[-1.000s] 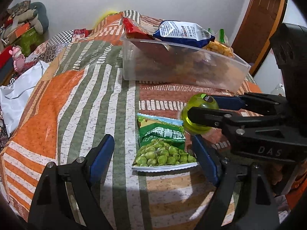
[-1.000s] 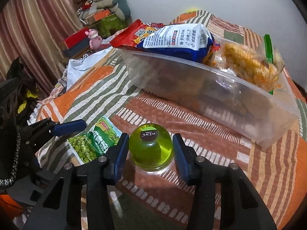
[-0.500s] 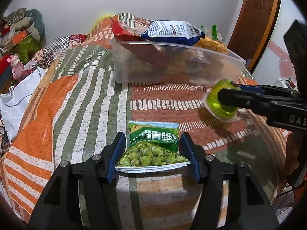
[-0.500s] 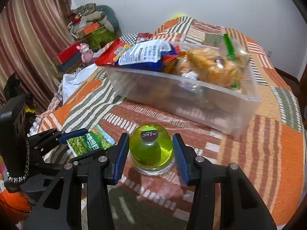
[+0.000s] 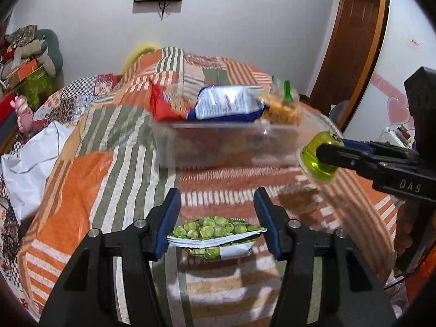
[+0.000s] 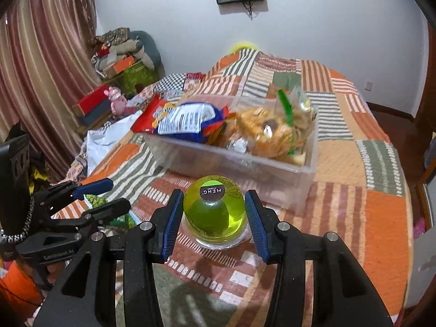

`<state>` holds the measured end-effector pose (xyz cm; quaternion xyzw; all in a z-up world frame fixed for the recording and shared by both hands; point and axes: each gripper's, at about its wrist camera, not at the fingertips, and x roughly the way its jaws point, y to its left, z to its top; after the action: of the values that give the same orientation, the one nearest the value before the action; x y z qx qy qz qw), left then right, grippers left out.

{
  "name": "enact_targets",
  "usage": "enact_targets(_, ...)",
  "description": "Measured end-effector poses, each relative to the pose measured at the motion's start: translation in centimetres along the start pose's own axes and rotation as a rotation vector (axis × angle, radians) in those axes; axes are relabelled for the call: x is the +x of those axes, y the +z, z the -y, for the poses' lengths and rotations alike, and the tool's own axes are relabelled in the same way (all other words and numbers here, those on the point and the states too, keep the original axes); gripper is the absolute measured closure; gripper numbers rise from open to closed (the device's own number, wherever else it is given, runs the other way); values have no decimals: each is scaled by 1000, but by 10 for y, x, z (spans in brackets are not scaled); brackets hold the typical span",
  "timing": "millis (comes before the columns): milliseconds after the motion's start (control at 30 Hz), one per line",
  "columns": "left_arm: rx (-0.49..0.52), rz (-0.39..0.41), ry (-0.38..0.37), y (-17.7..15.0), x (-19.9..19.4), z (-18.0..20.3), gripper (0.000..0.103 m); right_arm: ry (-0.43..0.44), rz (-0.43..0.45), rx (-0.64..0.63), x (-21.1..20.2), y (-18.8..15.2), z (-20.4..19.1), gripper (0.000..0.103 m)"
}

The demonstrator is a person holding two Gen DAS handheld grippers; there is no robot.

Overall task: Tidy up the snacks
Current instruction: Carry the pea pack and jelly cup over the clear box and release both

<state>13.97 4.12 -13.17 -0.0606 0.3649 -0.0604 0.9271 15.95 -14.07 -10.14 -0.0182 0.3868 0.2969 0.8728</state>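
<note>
Motion blur smears the clear bin (image 5: 218,147) and its snack bags in the left wrist view; print on the pea packet (image 5: 215,231) illegible.

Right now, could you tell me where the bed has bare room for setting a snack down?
Free: the quilt right of the bin, and the striped patch between the bin and the white cloth. Crowded: the bin is heaped to its rim, and in front of it both tools, left and right, hold snacks.
</note>
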Motion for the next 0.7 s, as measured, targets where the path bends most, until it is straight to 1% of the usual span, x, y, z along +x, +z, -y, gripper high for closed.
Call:
enact_targets(67, -3, 0, -14, 7, 0, 1, 56, -3, 12, -1, -3, 2, 2, 60)
enact_targets(100, -3, -3, -21, 10, 1, 3, 57, -2, 18, 0, -4, 4, 3, 60)
enact_targets(233, 15, 3, -6, 22, 5, 5, 59, -3, 38, 5, -7, 8, 6, 60)
enact_targets(467, 22, 3, 1, 28, 7, 3, 63, 2, 45, 20, -8, 7, 15, 60)
enact_targets(700, 31, 53, 10, 52, -6, 6, 63, -1, 73, 25, -16, 16, 20, 60)
